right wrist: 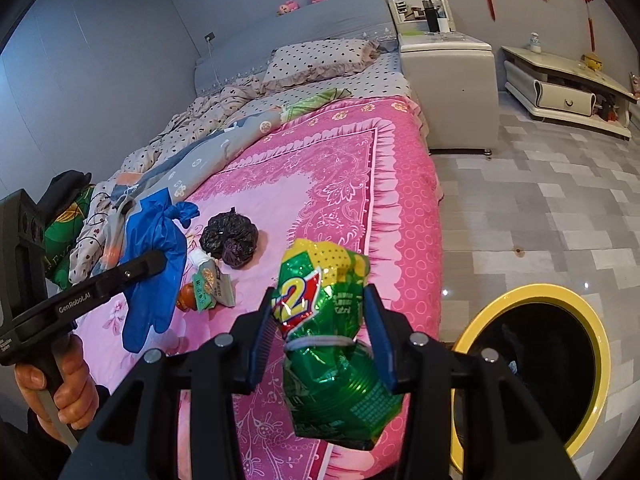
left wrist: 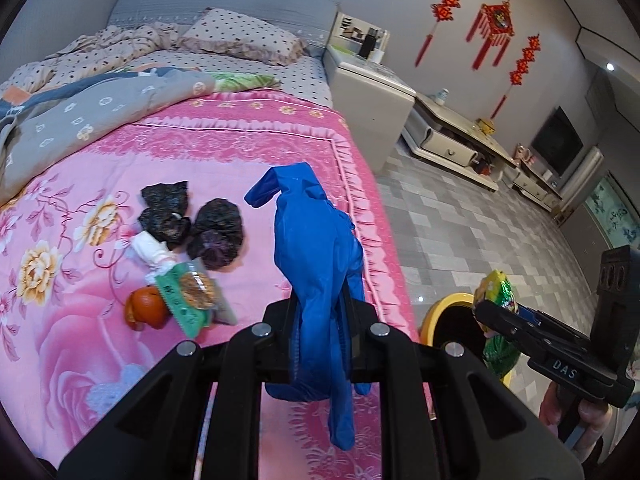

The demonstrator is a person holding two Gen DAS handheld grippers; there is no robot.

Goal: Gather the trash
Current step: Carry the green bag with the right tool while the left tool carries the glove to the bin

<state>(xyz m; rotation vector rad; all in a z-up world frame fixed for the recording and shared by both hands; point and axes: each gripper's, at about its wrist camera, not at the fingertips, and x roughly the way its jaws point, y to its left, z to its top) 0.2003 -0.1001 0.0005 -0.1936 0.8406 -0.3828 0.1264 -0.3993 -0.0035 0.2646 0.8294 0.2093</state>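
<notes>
My left gripper (left wrist: 320,320) is shut on a blue rubber glove (left wrist: 316,256) and holds it above the pink bedspread (left wrist: 248,148). My right gripper (right wrist: 320,320) is shut on a crumpled green and yellow snack bag (right wrist: 324,320), held at the bed's edge beside the yellow-rimmed bin (right wrist: 600,344). The bin also shows in the left wrist view (left wrist: 434,312). On the bed lie two crumpled black bags (left wrist: 218,232), a white tissue (left wrist: 150,250), a green snack packet (left wrist: 188,296) and an orange peel (left wrist: 146,308).
Rumpled quilts (left wrist: 100,96) and a pillow (left wrist: 244,36) fill the bed's far end. A white nightstand (left wrist: 368,92) stands by the bed's right side, a low TV cabinet (left wrist: 452,136) further right. Grey tiled floor (right wrist: 540,208) lies right of the bed.
</notes>
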